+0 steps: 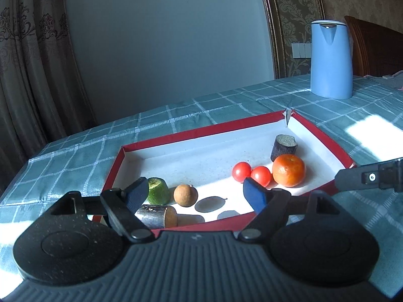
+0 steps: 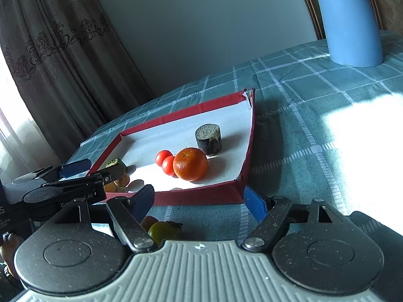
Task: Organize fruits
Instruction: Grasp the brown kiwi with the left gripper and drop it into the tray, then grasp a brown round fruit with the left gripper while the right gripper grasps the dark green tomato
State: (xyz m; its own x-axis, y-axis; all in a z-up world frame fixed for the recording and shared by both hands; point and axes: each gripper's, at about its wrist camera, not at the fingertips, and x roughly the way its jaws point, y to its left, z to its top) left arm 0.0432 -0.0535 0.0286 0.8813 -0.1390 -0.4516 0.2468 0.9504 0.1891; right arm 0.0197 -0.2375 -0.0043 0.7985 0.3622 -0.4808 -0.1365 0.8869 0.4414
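Left gripper [image 1: 196, 193] — jaws spread wide, nothing between the blue pads [image 1: 254, 197]; it hangs over the near edge of the red-rimmed tray [image 1: 191, 132]. Just beyond the left pad sits a green cut piece [image 1: 158, 191], with a shiny cylinder with a cork-coloured end [image 1: 157, 216] lying on its side in front of it, by the tray's near wall. A small round brown fruit [image 1: 185, 195] rests beside the green piece on the white tray floor.

Right gripper [image 2: 199, 200] — jaws also open, empty, held above the checked cloth on the counter [image 2: 302, 115], just outside the tray's near wall. A yellow-green fruit [image 2: 165, 230] lies on the cloth below its left finger, partly hidden by the gripper body; a second, orange-toned one behind it is too hidden to identify.

Further into the tray: two red tomatoes [image 1: 241, 171] touching each other, an orange [image 1: 288, 170] just beside them, and behind it a dark cylinder with a pale speckled top [image 1: 283, 147], upright, near the far right corner.

Outside the tray, well apart, a blue kettle [image 1: 330, 60] stands on the counter. Curtain [image 1: 27, 75] at left.
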